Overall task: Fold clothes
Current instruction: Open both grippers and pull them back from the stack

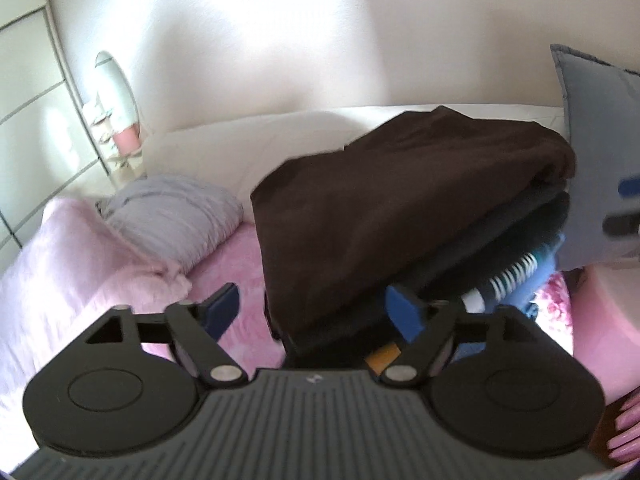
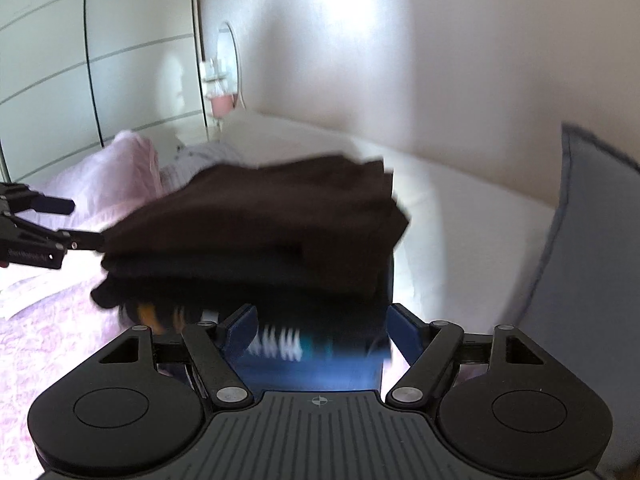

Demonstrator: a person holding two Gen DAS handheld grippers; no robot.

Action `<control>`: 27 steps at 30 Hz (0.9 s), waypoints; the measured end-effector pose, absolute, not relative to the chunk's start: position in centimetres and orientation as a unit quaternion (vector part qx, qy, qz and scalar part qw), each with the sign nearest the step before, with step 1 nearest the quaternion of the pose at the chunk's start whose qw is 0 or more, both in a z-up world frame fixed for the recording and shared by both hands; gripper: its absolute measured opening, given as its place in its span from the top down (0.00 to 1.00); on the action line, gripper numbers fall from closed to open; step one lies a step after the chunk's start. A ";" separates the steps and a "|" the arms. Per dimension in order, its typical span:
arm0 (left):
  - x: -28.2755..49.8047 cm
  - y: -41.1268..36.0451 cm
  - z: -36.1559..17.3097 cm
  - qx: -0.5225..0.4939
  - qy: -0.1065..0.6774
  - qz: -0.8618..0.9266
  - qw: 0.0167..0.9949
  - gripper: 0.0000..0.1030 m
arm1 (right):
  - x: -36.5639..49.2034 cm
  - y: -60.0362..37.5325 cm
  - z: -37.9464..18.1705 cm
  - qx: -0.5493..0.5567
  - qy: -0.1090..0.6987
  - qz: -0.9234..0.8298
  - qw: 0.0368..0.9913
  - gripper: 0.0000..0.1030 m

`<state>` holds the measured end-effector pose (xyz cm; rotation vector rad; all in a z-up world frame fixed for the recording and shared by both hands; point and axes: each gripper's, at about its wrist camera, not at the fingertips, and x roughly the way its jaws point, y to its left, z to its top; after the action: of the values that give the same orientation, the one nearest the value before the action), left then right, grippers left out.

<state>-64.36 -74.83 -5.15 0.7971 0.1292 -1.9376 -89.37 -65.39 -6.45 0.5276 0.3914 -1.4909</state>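
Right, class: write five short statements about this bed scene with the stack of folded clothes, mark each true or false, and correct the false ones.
1. A dark brown garment lies on top of the stack of folded clothes. True.
2. The left gripper is clamped on the brown garment. False: its jaws stand open, gripping nothing.
3. A striped item shows low in the stack. True.
4. The stack sits on a wooden floor. False: it sits on the bed, on a pink cover.
5. The right gripper is shut. False: its jaws stand open in front of the stack.
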 end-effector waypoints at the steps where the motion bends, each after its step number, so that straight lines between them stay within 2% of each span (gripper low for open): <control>1: -63.9 -74.1 -5.5 0.327 0.063 -0.800 0.499 0.15 | -88.8 -64.5 -6.6 0.243 0.175 -0.668 0.681 0.28; 9: -57.9 -67.6 -6.7 0.296 0.157 -0.814 0.475 0.13 | -83.0 -56.0 -6.9 0.274 0.162 -0.715 0.622 0.28; 18: -50.9 -58.5 -5.7 0.305 0.152 -0.827 0.447 0.06 | -73.3 -43.9 -5.8 0.300 0.132 -0.760 0.561 0.28; 27: -49.4 -54.3 -4.9 0.311 0.165 -0.830 0.433 0.06 | -69.1 -39.3 -4.2 0.301 0.150 -0.764 0.550 0.27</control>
<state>-49.41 -54.27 -4.90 0.7745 0.4117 -2.0665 -69.08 -39.26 -4.21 0.7130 0.3551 -1.8089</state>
